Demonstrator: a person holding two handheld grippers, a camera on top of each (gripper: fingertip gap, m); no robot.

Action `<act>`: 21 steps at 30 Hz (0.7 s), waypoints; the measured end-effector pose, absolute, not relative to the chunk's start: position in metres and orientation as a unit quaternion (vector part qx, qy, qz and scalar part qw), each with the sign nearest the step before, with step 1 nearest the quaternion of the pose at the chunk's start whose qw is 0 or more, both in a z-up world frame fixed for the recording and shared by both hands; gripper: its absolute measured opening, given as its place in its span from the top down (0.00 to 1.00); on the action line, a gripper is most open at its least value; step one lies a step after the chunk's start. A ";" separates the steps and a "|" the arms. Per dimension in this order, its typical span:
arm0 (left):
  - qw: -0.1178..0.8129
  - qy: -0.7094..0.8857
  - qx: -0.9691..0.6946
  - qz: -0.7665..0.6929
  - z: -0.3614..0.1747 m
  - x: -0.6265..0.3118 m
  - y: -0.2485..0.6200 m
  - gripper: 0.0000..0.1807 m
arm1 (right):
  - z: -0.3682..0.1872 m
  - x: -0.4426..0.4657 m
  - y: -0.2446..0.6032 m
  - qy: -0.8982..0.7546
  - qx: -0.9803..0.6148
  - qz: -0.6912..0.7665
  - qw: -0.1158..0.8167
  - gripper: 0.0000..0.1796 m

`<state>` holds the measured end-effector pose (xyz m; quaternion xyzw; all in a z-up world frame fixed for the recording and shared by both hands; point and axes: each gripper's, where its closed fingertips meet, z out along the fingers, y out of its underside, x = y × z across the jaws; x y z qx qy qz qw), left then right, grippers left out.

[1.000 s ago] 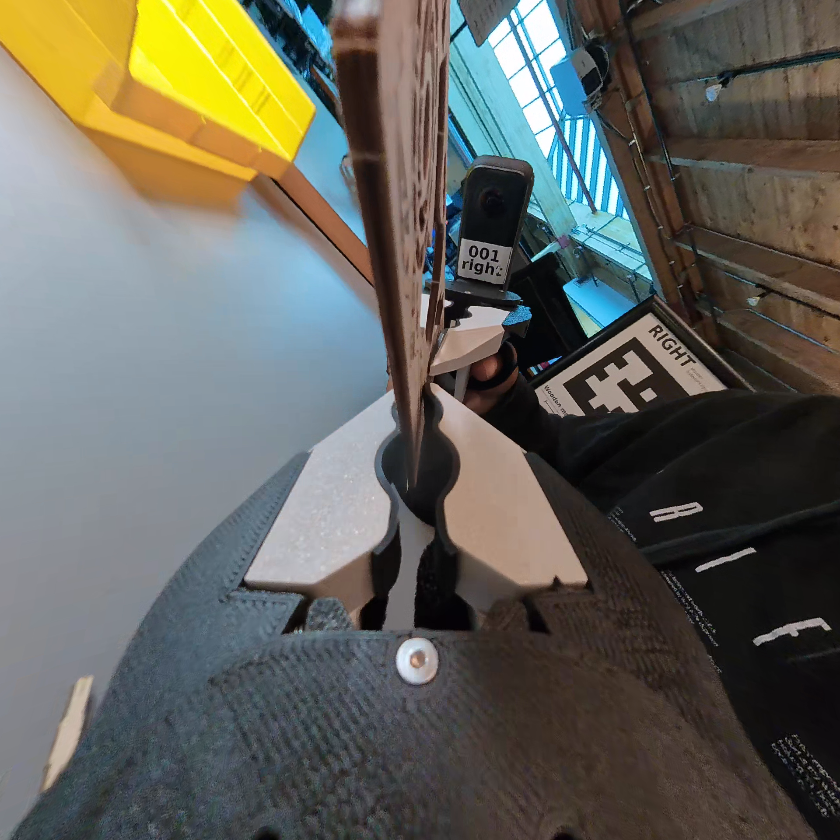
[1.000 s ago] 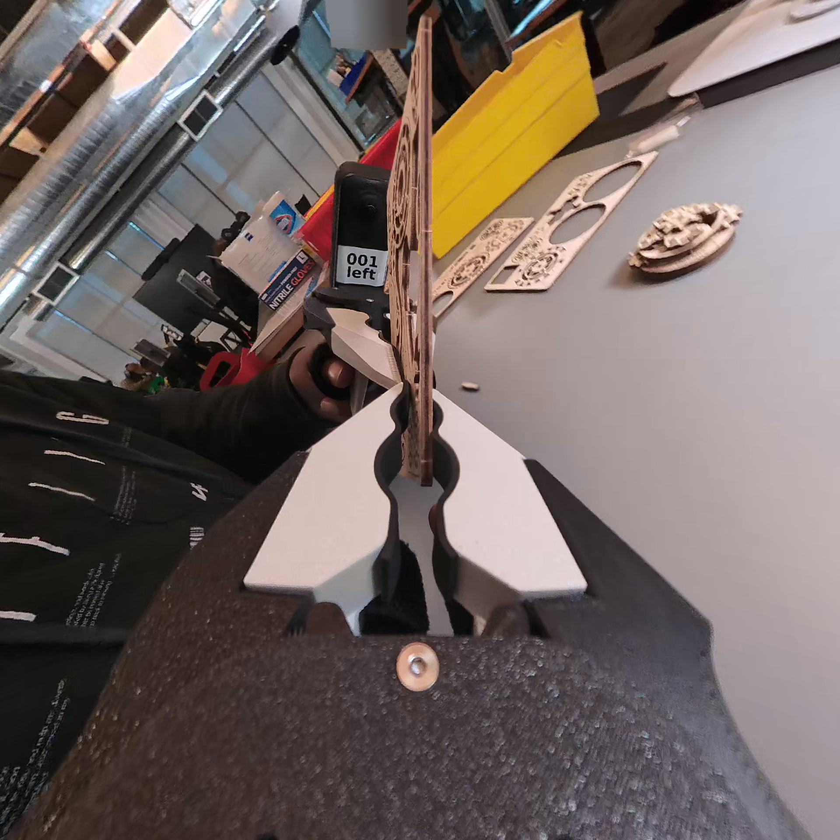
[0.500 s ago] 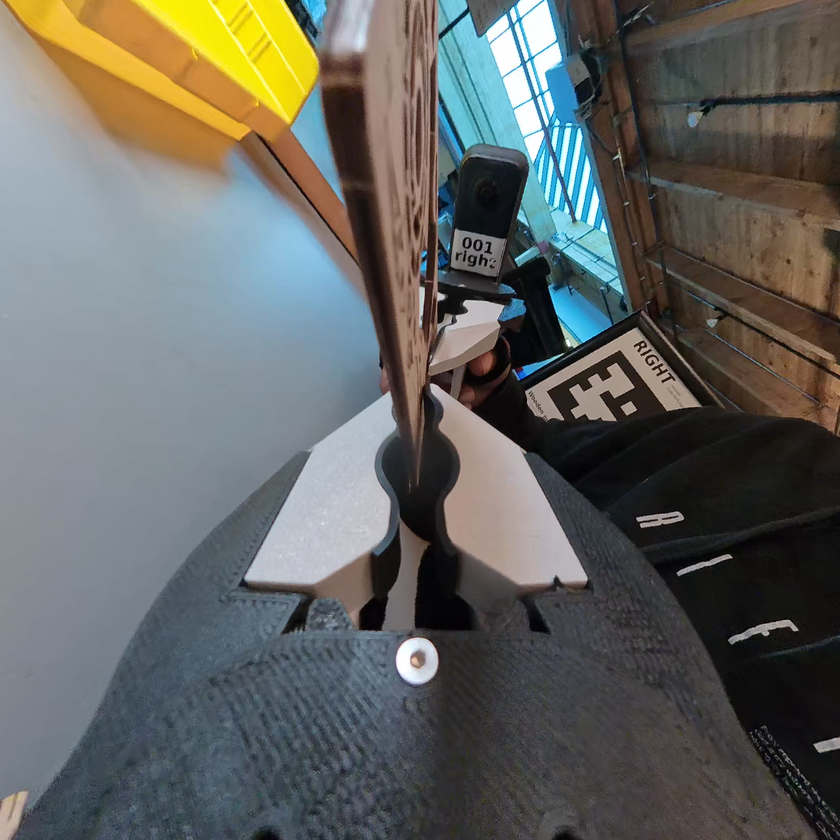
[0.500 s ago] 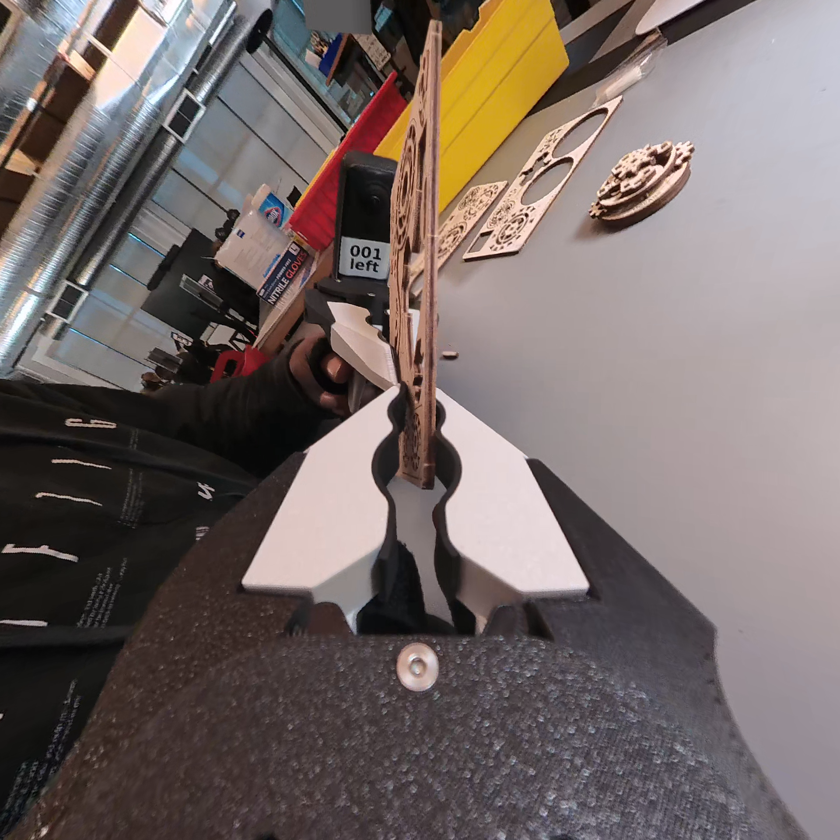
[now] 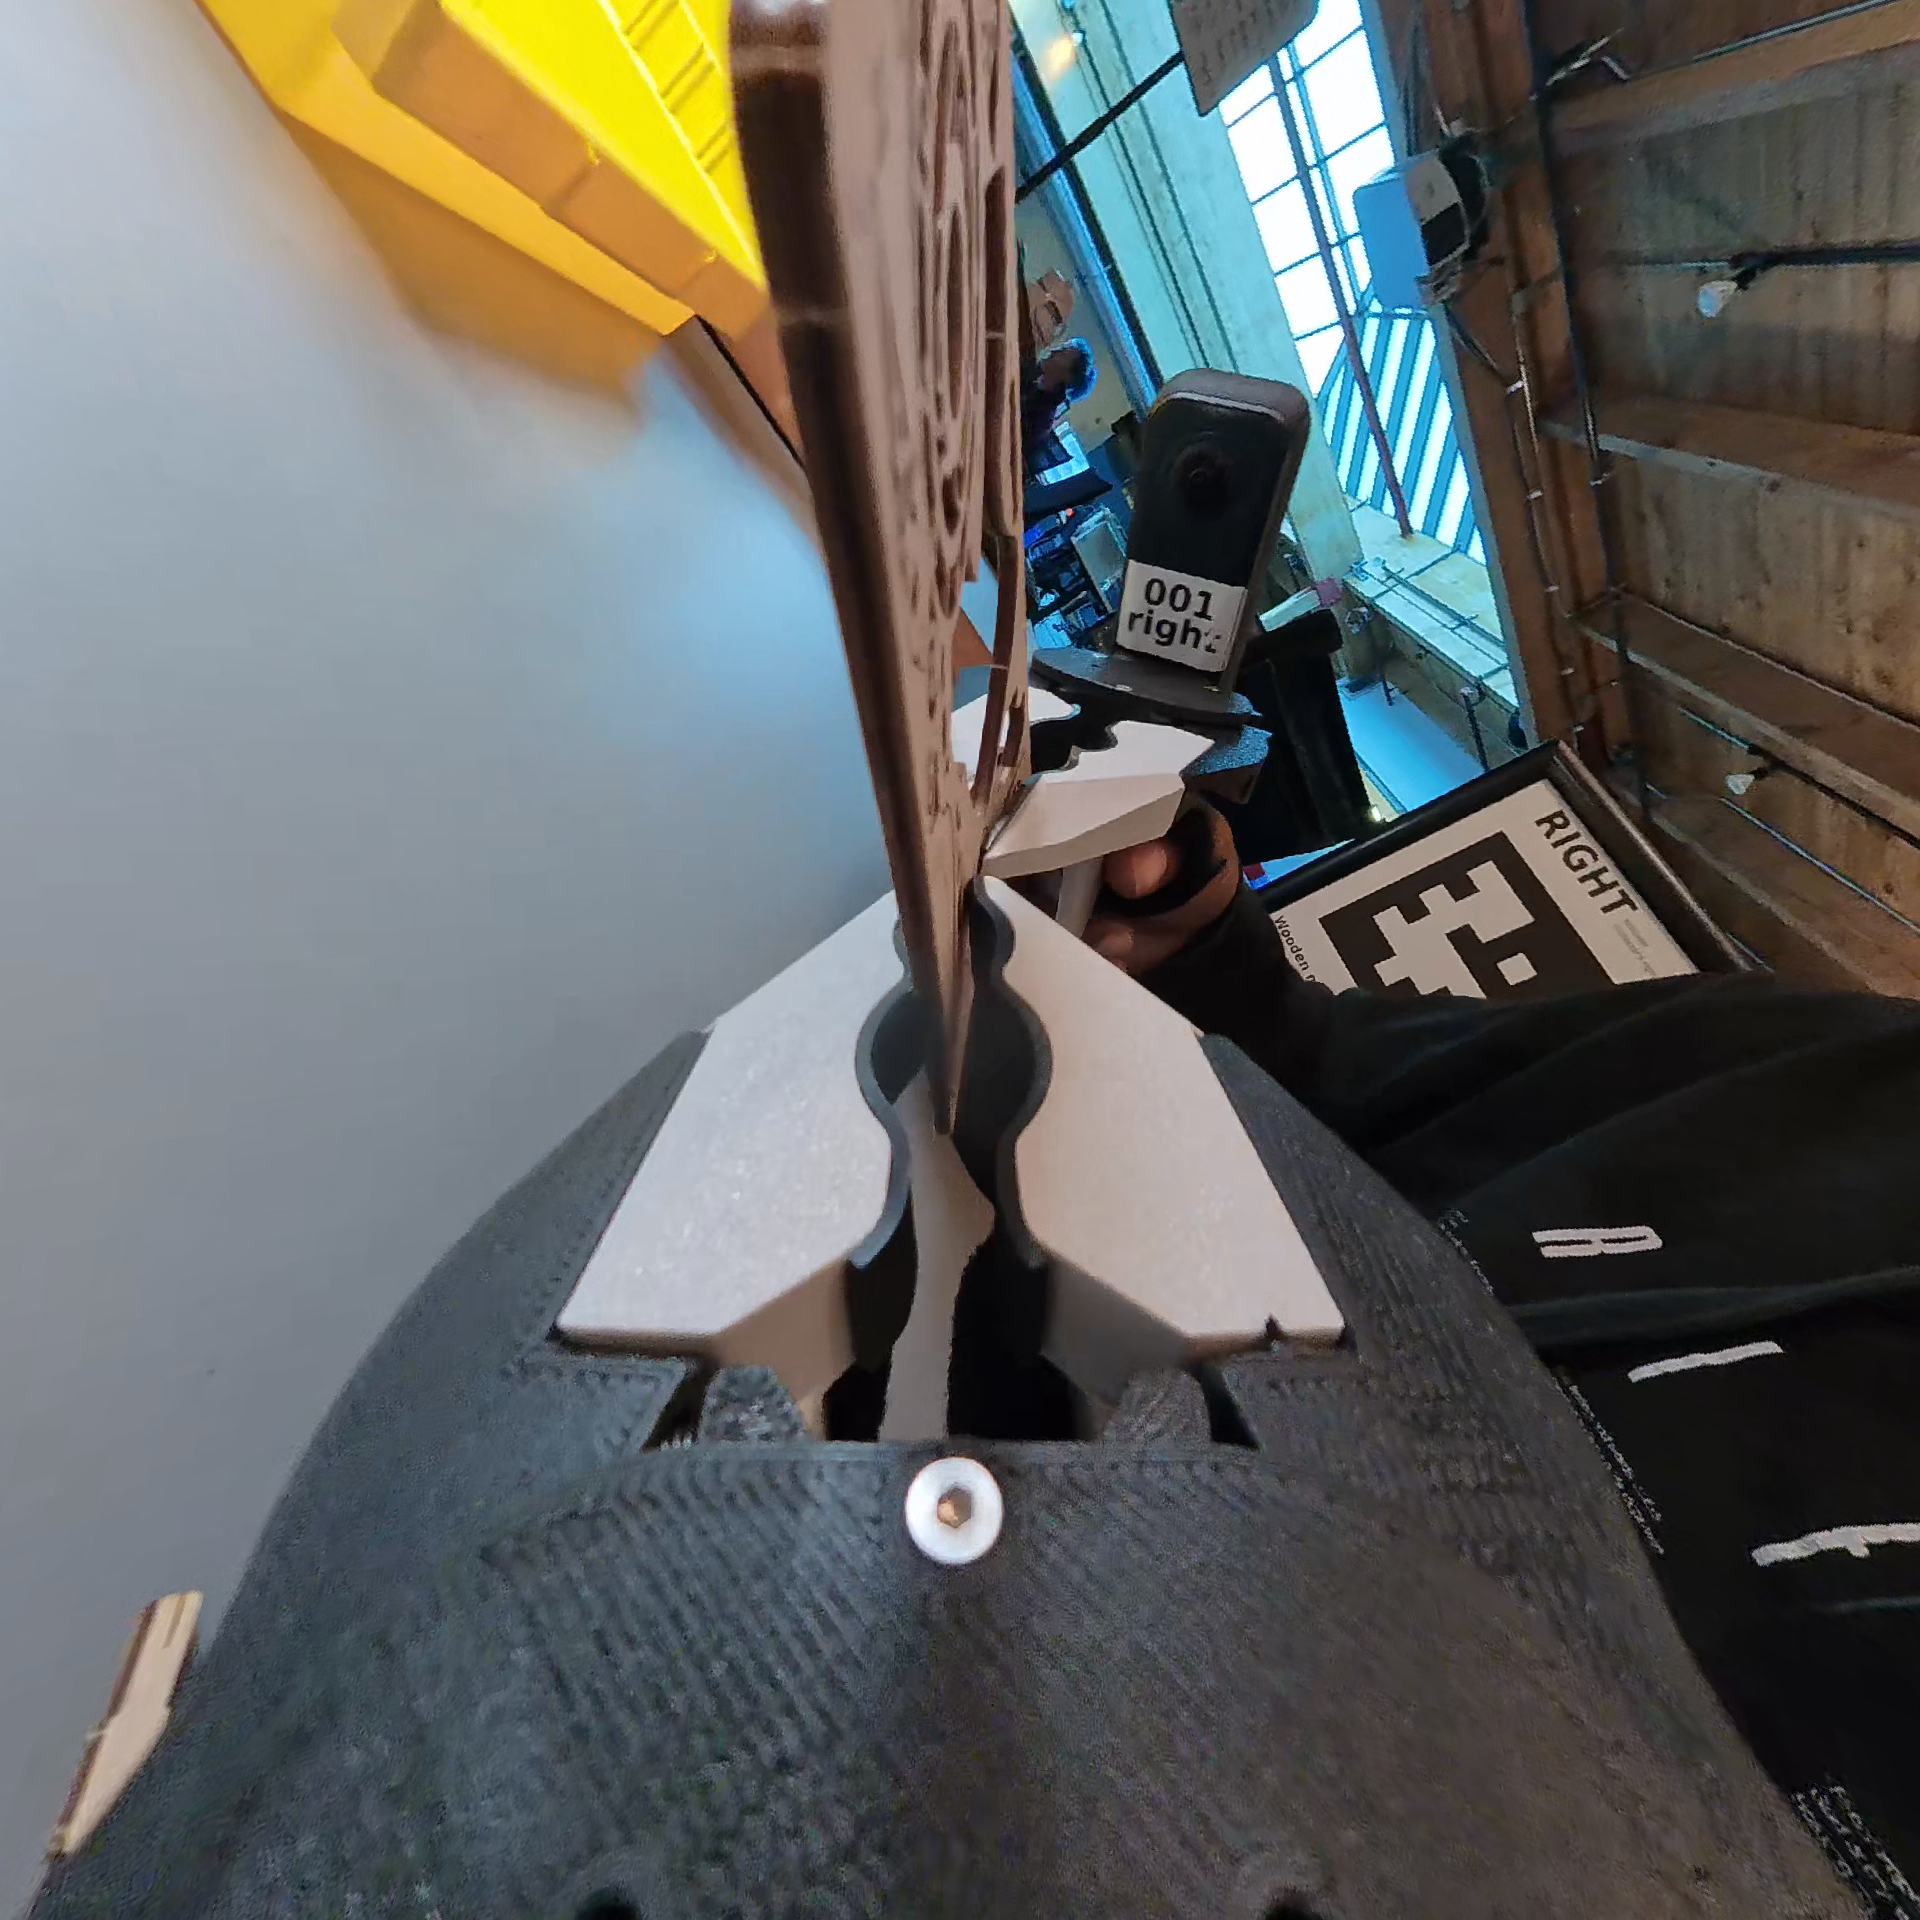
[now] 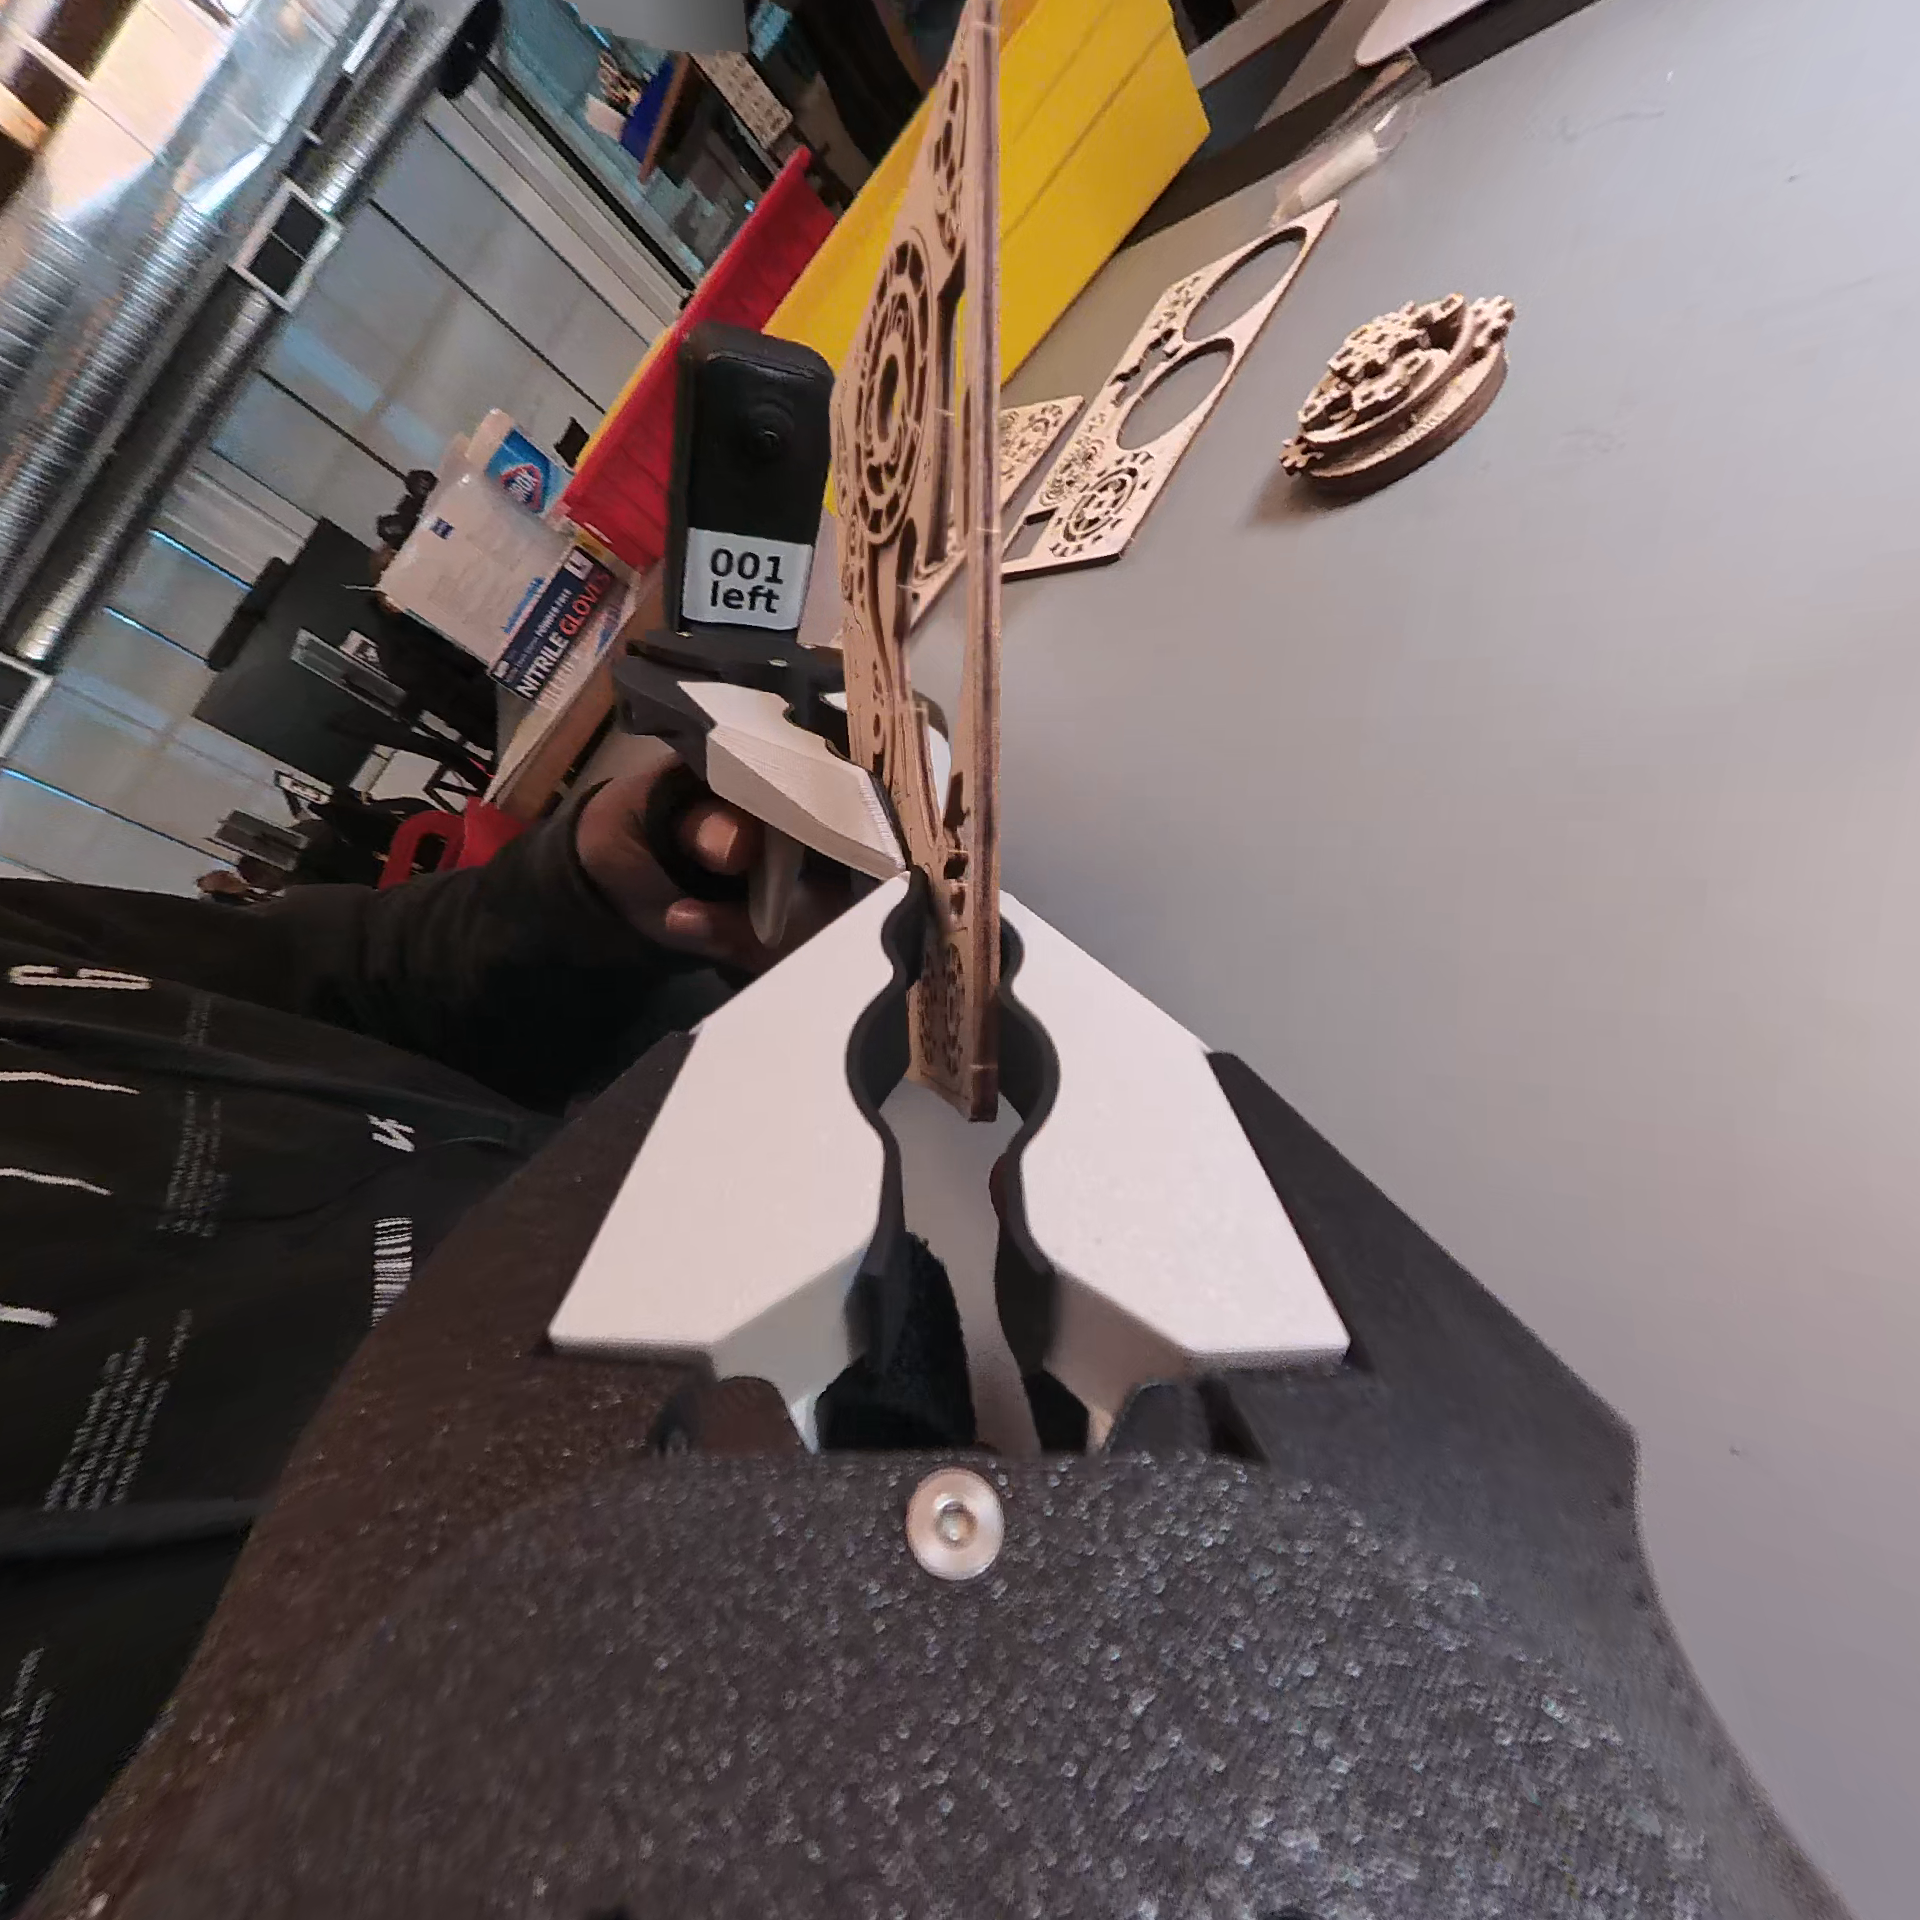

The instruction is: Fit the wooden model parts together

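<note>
We pinch one sheet (image 6: 940, 436) edge-on with both the left gripper (image 5: 961, 914) and right gripper (image 6: 961, 914). One model (image 6: 1397, 400), upper right, looks assembled; parts remain unpunched, we judge.

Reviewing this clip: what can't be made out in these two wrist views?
- Wooden sheet: top cut off by the frame in both views.
- Its cut pattern: left wrist view, dark and edge-on.
- Left gripper, right gripper: far fingers hidden behind the sheet.

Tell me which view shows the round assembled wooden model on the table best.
The right wrist view: the round wooden model lies unobstructed on the grey table, beside the flat cut-out sheets. The left wrist view does not show it.
</note>
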<state>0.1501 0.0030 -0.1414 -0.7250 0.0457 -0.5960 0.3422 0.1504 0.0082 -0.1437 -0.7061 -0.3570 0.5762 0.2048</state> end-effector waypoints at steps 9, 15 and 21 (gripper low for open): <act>0.345 0.042 -0.704 -0.619 -0.131 0.148 0.002 0.99 | -0.138 0.148 0.012 -0.369 -0.703 0.568 0.217 0.91; 0.355 0.045 -0.700 -0.618 -0.127 0.148 0.002 0.99 | -0.134 0.152 0.020 -0.397 -0.704 0.535 0.245 0.85; 0.365 0.053 -0.674 -0.640 -0.119 0.148 -0.001 0.93 | -0.128 0.149 0.018 -0.437 -0.702 0.490 0.275 0.88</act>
